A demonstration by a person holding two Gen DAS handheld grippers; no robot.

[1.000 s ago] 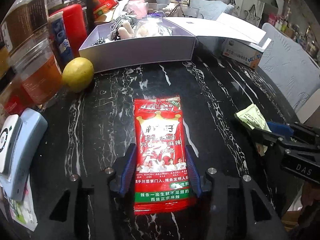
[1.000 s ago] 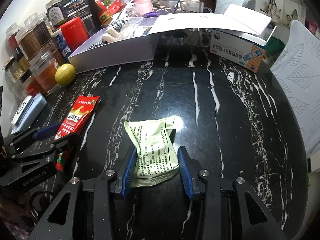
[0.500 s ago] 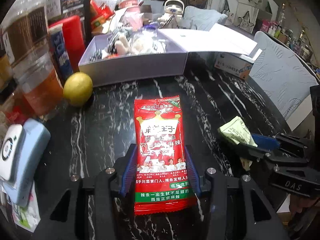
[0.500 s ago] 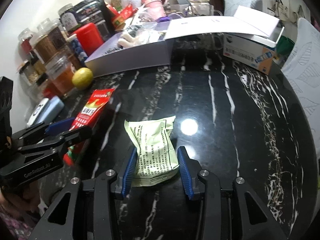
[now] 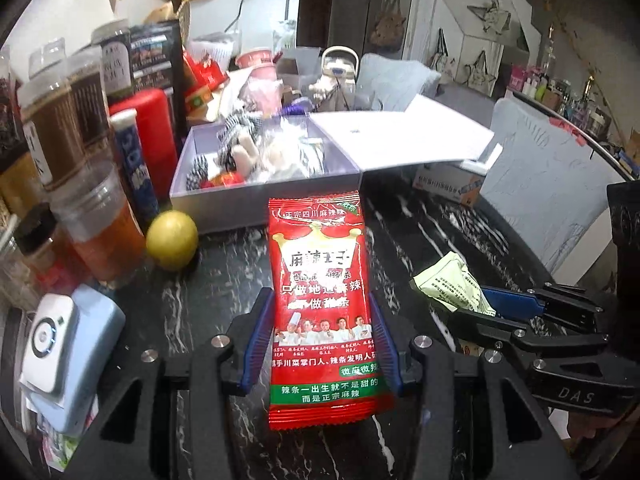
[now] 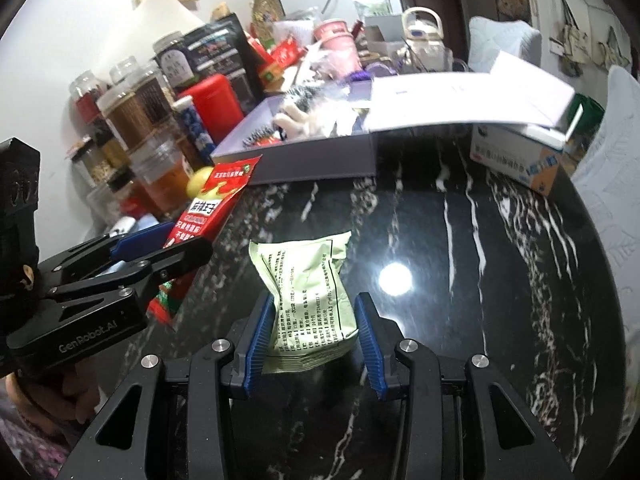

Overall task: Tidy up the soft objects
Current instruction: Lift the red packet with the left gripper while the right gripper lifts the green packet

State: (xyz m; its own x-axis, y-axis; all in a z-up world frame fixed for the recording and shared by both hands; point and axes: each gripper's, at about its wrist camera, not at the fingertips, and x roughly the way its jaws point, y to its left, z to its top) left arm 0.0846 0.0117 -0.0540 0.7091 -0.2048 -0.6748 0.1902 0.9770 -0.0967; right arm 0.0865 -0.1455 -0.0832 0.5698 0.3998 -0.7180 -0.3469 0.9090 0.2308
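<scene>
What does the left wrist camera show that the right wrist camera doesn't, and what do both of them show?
Only the left wrist view shows the pale blue device at the table edge and the full front of the red snack packet held in the left tool. Only the right wrist view shows the printed back of the green packet between the right tool's fingers and the glare spot on the black marble table. Both show the open white box of soft toys, the lemon, the jars and both packets.
</scene>
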